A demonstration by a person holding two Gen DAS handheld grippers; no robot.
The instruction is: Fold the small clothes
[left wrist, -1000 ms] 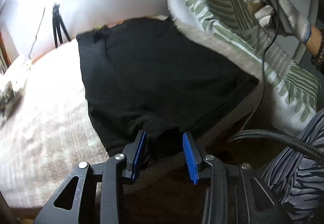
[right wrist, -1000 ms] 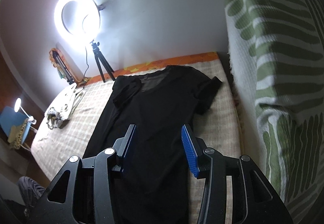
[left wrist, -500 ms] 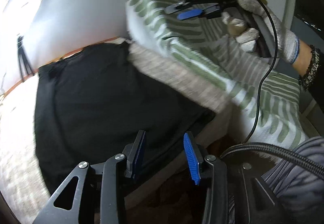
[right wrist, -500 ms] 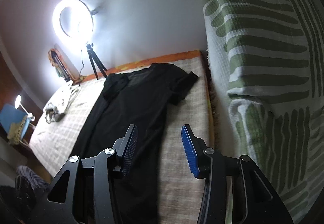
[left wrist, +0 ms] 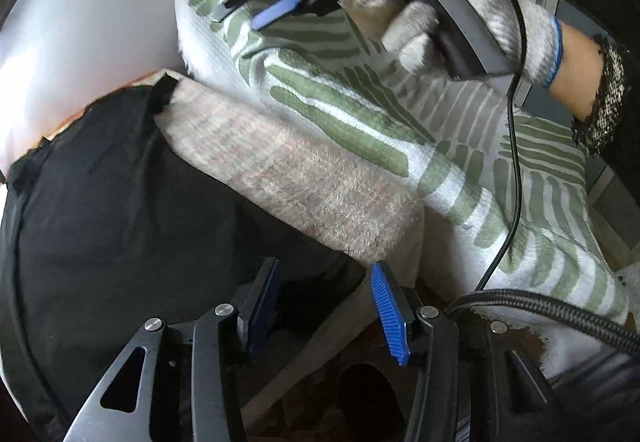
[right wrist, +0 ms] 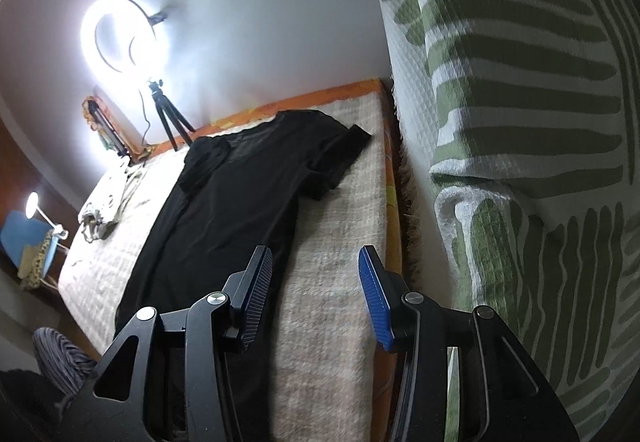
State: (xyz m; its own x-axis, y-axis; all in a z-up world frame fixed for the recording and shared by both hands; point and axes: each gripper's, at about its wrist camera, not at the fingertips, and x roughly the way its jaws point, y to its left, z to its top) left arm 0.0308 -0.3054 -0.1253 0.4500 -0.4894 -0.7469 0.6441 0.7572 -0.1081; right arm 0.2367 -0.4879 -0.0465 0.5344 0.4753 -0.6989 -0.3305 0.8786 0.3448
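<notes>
A black T-shirt (right wrist: 240, 194) lies flat on a beige fuzzy blanket (right wrist: 336, 242), collar towards the far wall. It also shows in the left wrist view (left wrist: 120, 202). My left gripper (left wrist: 324, 306) is open and empty, just over the shirt's near right hem corner at the blanket's edge. My right gripper (right wrist: 312, 290) is open and empty, above the blanket to the right of the shirt's lower half. The right gripper also shows in the left wrist view (left wrist: 276, 8), held high in a gloved hand.
A green-and-white striped cover (right wrist: 520, 122) rises along the right of the blanket; it also shows in the left wrist view (left wrist: 360, 114). A ring light on a tripod (right wrist: 120, 34) stands at the far wall. A pale bundle of cloth (right wrist: 104, 210) lies at the far left.
The left gripper has swung right along the shirt's hem to its right corner. The right gripper has shifted right, off the shirt and over the bare blanket. Both stayed open.
</notes>
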